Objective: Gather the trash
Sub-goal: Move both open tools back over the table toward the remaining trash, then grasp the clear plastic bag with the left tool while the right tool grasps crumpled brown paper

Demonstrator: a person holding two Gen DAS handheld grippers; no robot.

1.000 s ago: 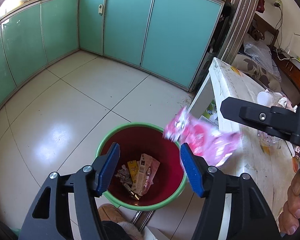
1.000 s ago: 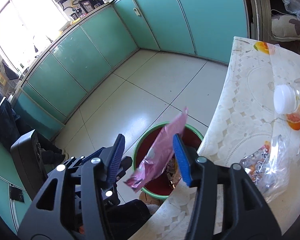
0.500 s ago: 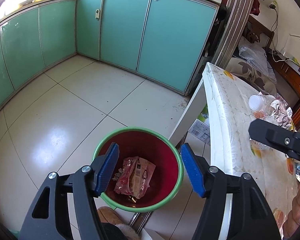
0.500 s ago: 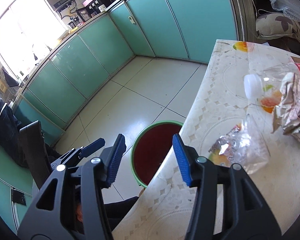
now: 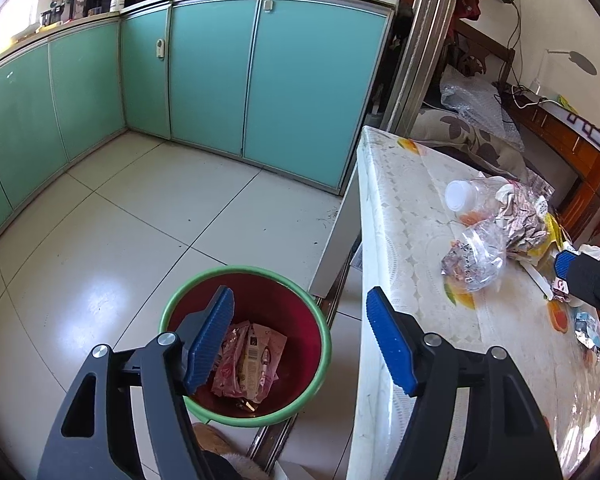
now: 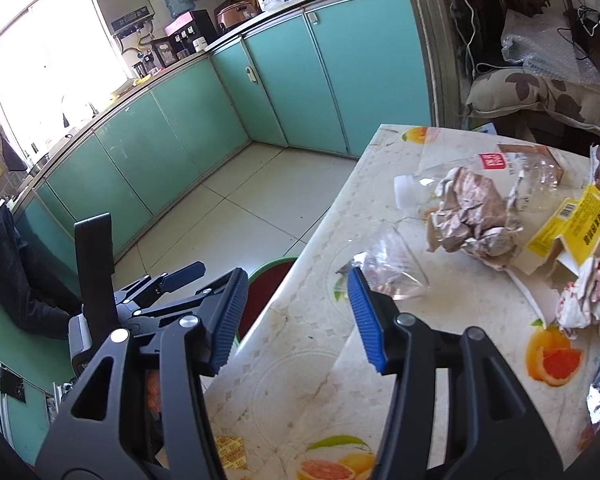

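The left gripper (image 5: 300,340), its jaws just widened and empty, hangs above the bin (image 5: 316,344) (wrappers (image 5: 248,360) inside). The right gripper (image 6: 296,312) gapes empty over the table (image 6: 300,380) edge, a clear bag (image 6: 396,264) at its right fingertip.

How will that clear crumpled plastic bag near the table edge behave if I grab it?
The clear plastic bag looks thin and crinkled, so it will probably be floppy and collapse between the pads. It seems nearly empty, so likely very light and apt to slide on the glossy tablecloth if pushed. Pinching a fold should hold better.
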